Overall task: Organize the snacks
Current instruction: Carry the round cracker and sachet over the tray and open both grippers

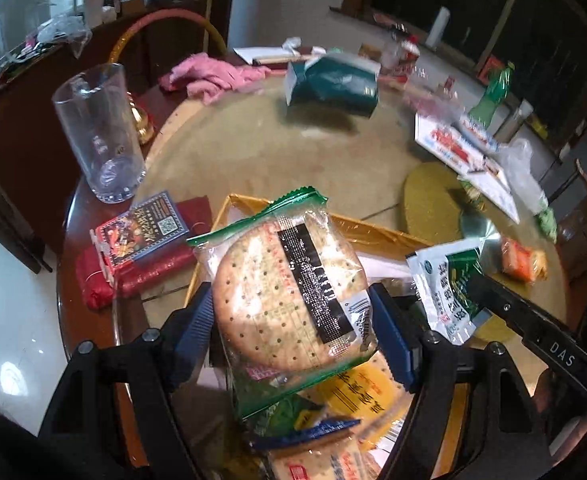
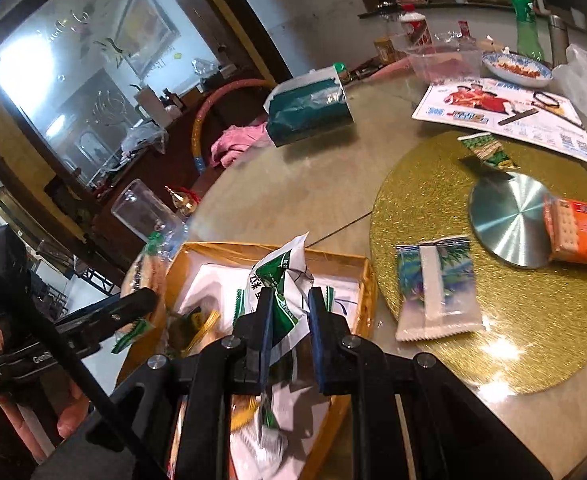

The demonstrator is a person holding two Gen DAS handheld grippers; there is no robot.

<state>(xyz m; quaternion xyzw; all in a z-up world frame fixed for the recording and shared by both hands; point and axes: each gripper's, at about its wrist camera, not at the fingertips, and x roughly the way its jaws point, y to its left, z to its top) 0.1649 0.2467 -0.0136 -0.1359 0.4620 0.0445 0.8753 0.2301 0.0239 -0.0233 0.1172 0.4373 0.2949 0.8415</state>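
My left gripper (image 1: 293,320) is shut on a green-edged pack of round crackers (image 1: 289,296) and holds it over the gold box (image 1: 373,232). Yellow and blue-edged cracker packs (image 1: 357,396) lie in the box below. My right gripper (image 2: 291,316) is shut on a white and green snack packet (image 2: 285,280), also over the gold box (image 2: 361,280); this packet shows at the right of the left wrist view (image 1: 449,280). On the gold mat (image 2: 513,320) lie a blue-green packet (image 2: 433,288), an orange cracker pack (image 2: 581,232) and a green packet (image 2: 487,152).
A tall glass (image 1: 97,132) stands at the table's left edge, with a red packet (image 1: 137,236) near it. A teal tissue pack (image 1: 331,84), a pink cloth (image 1: 213,76), a printed flyer (image 2: 505,112), a bowl (image 2: 517,68) and a green bottle (image 2: 525,24) sit further back.
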